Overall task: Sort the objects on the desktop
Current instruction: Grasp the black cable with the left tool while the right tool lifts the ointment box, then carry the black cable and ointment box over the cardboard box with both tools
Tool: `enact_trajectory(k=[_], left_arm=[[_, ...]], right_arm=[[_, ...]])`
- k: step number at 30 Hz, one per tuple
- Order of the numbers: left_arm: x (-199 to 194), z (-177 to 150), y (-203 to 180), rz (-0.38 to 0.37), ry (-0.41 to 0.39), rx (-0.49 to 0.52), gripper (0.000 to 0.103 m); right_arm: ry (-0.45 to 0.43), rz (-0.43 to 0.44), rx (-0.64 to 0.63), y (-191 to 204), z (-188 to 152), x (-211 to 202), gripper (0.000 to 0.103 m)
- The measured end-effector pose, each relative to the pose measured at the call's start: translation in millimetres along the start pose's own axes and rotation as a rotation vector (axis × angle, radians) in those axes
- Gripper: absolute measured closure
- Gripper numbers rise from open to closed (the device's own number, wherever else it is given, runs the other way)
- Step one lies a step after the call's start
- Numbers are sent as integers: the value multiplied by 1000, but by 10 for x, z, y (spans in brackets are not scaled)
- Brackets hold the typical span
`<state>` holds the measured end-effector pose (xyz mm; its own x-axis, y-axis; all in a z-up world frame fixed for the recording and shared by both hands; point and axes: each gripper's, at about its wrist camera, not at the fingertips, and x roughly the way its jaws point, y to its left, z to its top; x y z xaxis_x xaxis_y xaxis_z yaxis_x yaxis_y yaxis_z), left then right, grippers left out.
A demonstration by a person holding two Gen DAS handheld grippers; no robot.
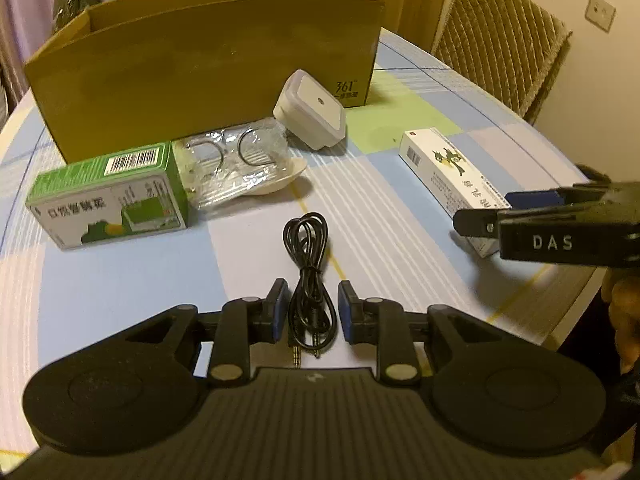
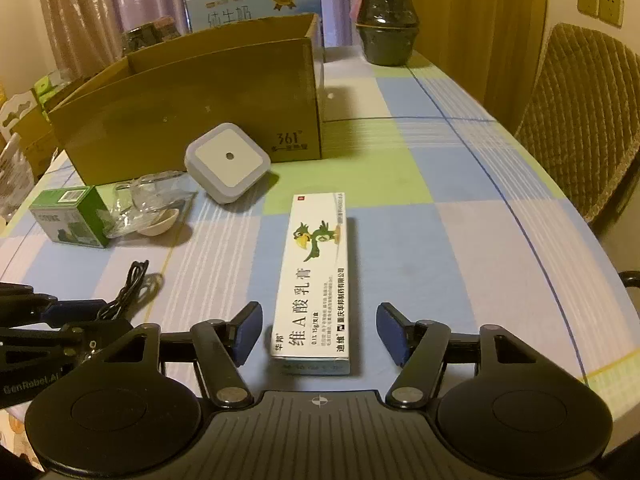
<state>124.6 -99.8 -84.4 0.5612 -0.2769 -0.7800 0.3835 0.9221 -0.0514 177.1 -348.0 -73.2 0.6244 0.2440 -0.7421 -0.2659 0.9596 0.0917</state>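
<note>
A coiled black audio cable (image 1: pixel 308 276) lies on the checked tablecloth. My left gripper (image 1: pixel 313 304) is open and low over the table, one blue pad on each side of the cable's near end. A long white ointment box (image 2: pixel 314 276) with a green bird on it lies lengthwise on the cloth. My right gripper (image 2: pixel 319 314) stands open with its fingers wide on either side of the box's near end, not touching it. An open cardboard box (image 1: pixel 200 72) stands behind the other items.
In front of the cardboard box lie a white square plug-in light (image 1: pixel 310 110), a clear bag with rings (image 1: pixel 232 164) over a cream dish (image 1: pixel 286 180), and a green carton (image 1: pixel 108 196). A dark jar (image 2: pixel 386 20) stands far back. A padded chair (image 2: pixel 580 120) is at the right.
</note>
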Motion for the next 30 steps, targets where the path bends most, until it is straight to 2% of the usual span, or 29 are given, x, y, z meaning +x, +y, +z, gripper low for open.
enact_trajectory(k=[14, 17, 21, 30], left_arm=[[145, 110, -23, 38, -29, 20, 81], [150, 129, -23, 38, -23, 20, 91], [116, 106, -36, 38, -16, 25, 92], [-34, 136, -63, 16, -52, 17, 93]], right_arm=[[1, 5, 25, -15, 27, 76, 39], [0, 2, 29, -31, 32, 83, 39], [-3, 1, 31, -29, 33, 80, 39], [-17, -22, -1, 13, 47, 119, 39]])
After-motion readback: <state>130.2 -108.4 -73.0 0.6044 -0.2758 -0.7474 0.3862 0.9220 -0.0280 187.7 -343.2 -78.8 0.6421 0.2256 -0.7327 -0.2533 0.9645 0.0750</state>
